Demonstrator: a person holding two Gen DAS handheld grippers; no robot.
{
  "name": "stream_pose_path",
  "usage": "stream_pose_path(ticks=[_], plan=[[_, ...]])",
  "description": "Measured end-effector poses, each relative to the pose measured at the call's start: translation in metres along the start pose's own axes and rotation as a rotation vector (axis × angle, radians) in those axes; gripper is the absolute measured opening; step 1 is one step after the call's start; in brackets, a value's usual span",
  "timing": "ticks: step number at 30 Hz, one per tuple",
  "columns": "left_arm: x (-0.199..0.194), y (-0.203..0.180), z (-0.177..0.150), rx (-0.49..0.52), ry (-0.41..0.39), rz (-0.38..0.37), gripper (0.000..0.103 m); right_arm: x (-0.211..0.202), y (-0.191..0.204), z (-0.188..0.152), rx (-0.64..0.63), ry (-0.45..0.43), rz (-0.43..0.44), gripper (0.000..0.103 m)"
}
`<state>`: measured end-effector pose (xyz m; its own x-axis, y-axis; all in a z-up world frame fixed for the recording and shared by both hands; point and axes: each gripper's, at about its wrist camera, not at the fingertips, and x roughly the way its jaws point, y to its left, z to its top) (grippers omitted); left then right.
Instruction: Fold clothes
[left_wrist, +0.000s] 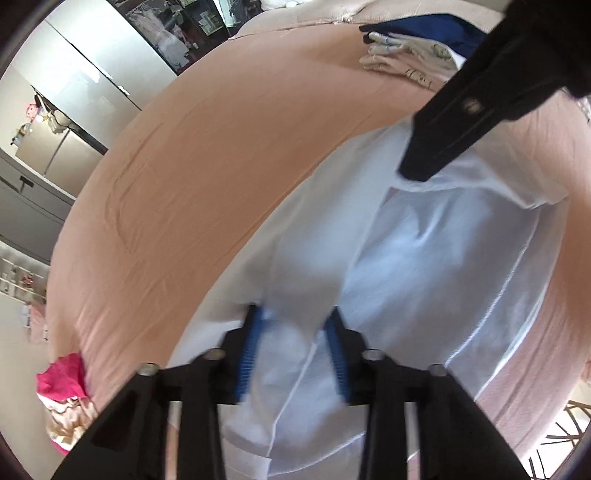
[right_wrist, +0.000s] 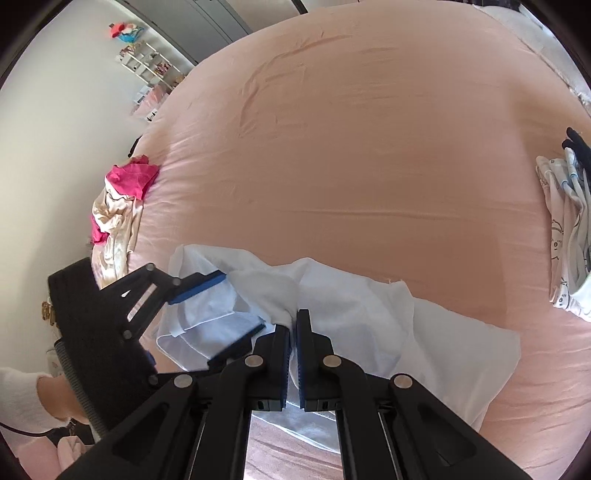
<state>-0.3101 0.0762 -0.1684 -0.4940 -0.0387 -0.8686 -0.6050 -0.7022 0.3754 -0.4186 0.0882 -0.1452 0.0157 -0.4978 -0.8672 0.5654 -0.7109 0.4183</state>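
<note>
bed (right_wrist: 351, 147), pink sheet | white garment (right_wrist: 369, 314) | pink-cream clothes heap (right_wrist: 122, 192) | folded stack (right_wrist: 565, 236)

White garment (right_wrist: 354, 317) – thin matt cloth; bedsheet (right_wrist: 369, 147) – smooth, creased.

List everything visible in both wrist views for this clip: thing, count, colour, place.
White garment: one, white, crumpled at the near edge of the bed.
Bed sheet: one, peach-pink, covering the bed.
Unfolded clothes pile: one, magenta and cream, at the bed's left edge.
Folded clothes stack: one, white prints with navy behind, at the bed's right edge.
Shelf unit: one, white, against the far wall.
Left tongs: black with blue pads, open over the garment's left part.
Right tongs: black, shut on a fold of the white garment.
Sleeve: white, lower left.
</note>
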Motion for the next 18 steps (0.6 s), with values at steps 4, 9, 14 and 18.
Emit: stream_pose_path(ticks=[4, 9, 14, 18], plan=[[-0.009, 0.013, -0.003, -0.022, -0.003, -0.012, 0.007, -0.002, 0.0, -0.013, -0.027, 0.021, -0.033, 0.001], [-0.039, 0.022, -0.01, 0.019, -0.029, -0.038, 0.005, 0.016, 0.008, -0.029, -0.113, 0.068, -0.162, 0.004], [-0.058, 0.018, -0.03, 0.109, -0.004, -0.051, 0.005, 0.042, 0.007, -0.042, -0.21, 0.136, -0.374, 0.017], [-0.057, 0.02, -0.056, 0.194, 0.052, -0.066, 0.005, 0.025, 0.003, -0.053, -0.243, 0.108, -0.428, 0.011]])
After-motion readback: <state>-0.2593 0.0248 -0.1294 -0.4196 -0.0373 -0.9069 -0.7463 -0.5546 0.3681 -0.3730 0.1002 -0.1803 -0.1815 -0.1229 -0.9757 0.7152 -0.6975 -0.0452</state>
